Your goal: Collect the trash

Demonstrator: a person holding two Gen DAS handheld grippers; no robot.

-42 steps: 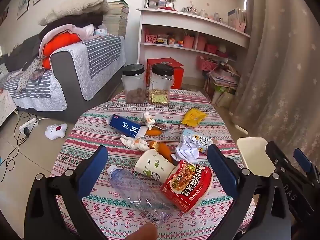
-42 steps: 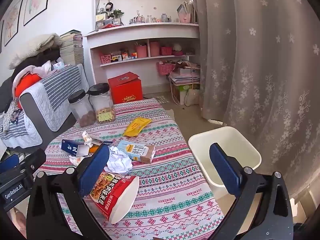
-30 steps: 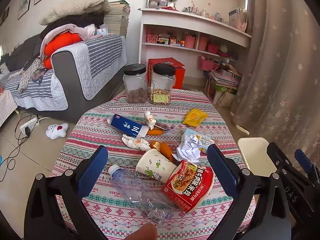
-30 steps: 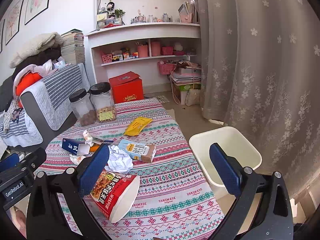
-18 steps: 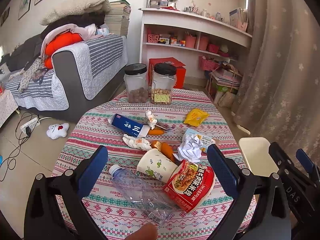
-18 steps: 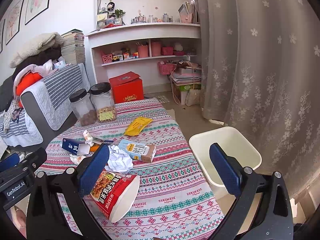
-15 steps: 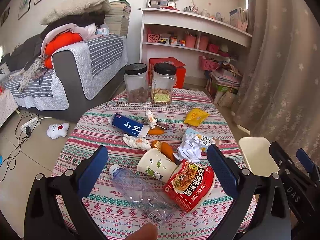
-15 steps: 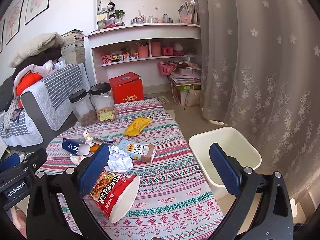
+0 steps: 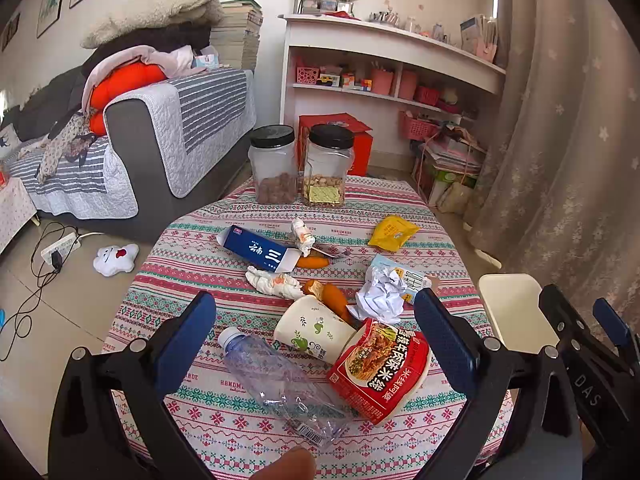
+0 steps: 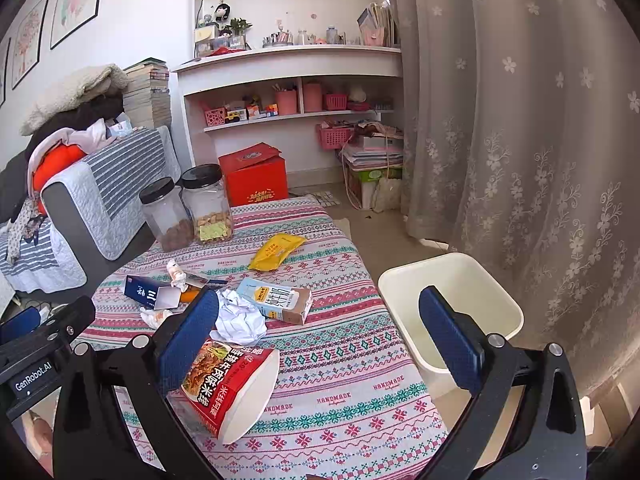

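Note:
Trash lies on a patterned round table (image 9: 240, 432): a crushed clear bottle (image 9: 280, 384), a white paper cup (image 9: 312, 334), a red noodle bowl (image 9: 380, 372) (image 10: 228, 388), crumpled white paper (image 9: 380, 296) (image 10: 240, 320), a milk carton (image 10: 276, 300), a blue box (image 9: 256, 250), a yellow packet (image 9: 392, 232) (image 10: 276, 250). A cream bin (image 10: 452, 304) stands on the floor right of the table. My left gripper (image 9: 316, 344) is open above the bottle and cup. My right gripper (image 10: 320, 336) is open above the table's right side.
Two black-lidded jars (image 9: 300, 168) stand at the table's far edge. A grey sofa (image 9: 140, 132) is at left, white shelves (image 9: 392, 80) and a red box (image 10: 256, 180) behind, a curtain (image 10: 520, 140) at right. Cables and a power strip (image 9: 56, 248) lie on the floor.
Both grippers have barely drifted; the left view has shifted slightly. Nothing was taken hold of or moved.

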